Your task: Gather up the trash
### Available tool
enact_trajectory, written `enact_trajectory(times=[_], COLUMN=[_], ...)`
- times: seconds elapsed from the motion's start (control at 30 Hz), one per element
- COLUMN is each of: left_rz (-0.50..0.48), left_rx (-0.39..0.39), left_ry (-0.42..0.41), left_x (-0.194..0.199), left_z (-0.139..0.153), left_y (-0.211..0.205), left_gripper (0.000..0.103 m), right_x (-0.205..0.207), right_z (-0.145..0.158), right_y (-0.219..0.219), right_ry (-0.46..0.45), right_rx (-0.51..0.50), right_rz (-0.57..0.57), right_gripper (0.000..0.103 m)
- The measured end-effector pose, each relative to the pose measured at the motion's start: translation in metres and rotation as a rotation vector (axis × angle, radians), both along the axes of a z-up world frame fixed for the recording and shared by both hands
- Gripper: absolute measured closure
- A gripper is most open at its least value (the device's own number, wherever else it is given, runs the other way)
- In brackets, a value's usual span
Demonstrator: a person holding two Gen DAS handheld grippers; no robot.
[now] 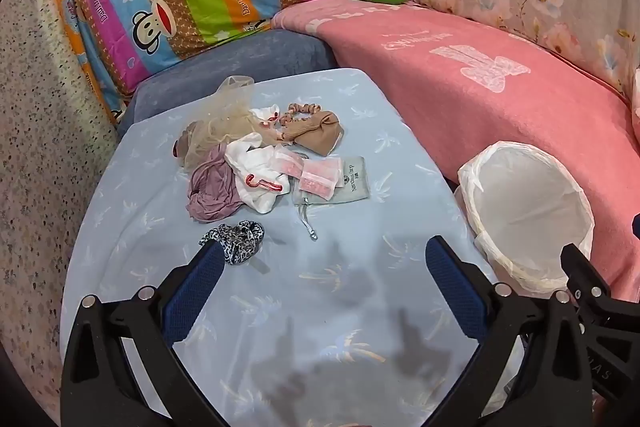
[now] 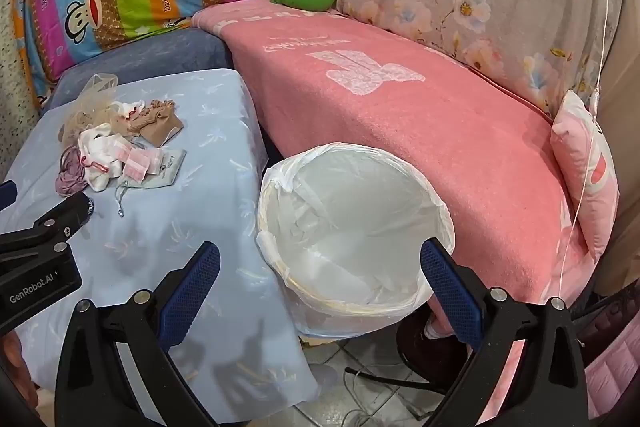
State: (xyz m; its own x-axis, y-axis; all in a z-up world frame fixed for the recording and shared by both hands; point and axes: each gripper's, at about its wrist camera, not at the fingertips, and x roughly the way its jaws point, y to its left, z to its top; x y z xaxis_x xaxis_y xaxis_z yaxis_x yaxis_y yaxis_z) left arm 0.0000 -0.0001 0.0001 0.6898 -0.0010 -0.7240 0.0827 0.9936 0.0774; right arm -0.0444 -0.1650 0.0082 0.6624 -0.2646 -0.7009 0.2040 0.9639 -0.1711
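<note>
Lots of bare blue cloth [image 1: 320, 307] near the little pile of scraps [image 1: 256, 155], open bin [image 2: 352, 227] beside it.

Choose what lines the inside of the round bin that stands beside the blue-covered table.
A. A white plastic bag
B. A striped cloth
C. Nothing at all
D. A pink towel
A: a thin white plastic bag is folded over the rim of the bin and covers its inside.
</note>
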Motion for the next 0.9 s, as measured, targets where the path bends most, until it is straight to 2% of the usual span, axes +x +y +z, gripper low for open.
enact_trajectory(times=[0.9], left_rz=[0.01], left_rx=[-0.006], left_ry=[-0.005], left_x=[-0.004], left_z=[0.008], left_y=[-0.013], left_gripper=[0.007], right_x=[-0.001], right_z=[0.014], right_y=[-0.019], right_ry=[-0.008], right_rx=[0.003], right_rz=[0.002], right_gripper=[0.006])
